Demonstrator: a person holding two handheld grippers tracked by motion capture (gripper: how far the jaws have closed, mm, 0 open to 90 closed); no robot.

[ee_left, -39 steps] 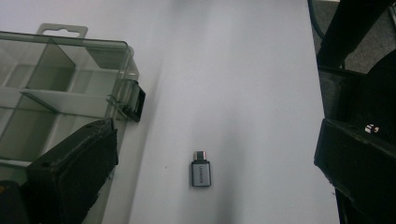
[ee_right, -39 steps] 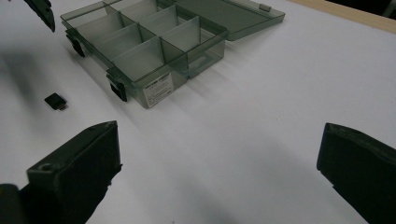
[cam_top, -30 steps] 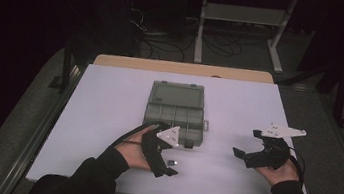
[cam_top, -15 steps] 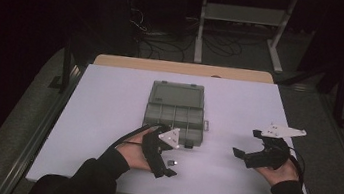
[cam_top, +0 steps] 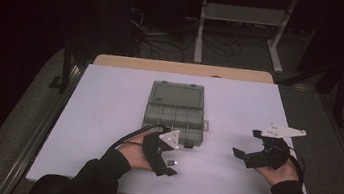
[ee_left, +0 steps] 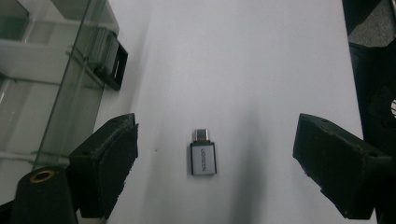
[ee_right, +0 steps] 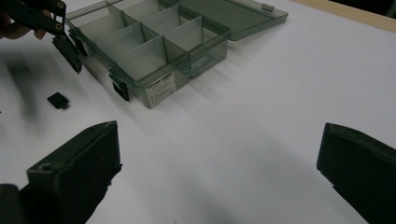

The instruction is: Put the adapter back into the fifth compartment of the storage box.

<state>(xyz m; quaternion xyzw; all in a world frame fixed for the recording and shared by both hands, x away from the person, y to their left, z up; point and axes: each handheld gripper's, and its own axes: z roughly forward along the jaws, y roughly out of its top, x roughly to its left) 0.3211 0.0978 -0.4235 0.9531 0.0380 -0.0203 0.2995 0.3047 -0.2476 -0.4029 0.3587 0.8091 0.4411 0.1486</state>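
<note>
One small silver USB adapter [ee_left: 203, 157] lies flat on the white tabletop [cam_top: 106, 118], squarely between the two black jaws of the left claw [ee_left: 215, 163], which have just been closing in on it but stand clear of it on both sides. Seen from the high view, the left claw [cam_top: 167, 166] points down at the adapter [cam_top: 172, 163] just in front of one clear compartment box [cam_top: 175, 111], whose lid lies open and flat on the far side. Four front compartments in a row show in that box from above; the right gripper view shows its dividers and a white label on the front wall [ee_right: 161, 86]. Two black latches sit on the box's near edge, one of them beside the left claw [ee_left: 112, 65]. The right claw [cam_top: 243, 157] hovers well apart, at the right of the tabletop, its two jaws wide open with nothing between them [ee_right: 219, 172].
</note>
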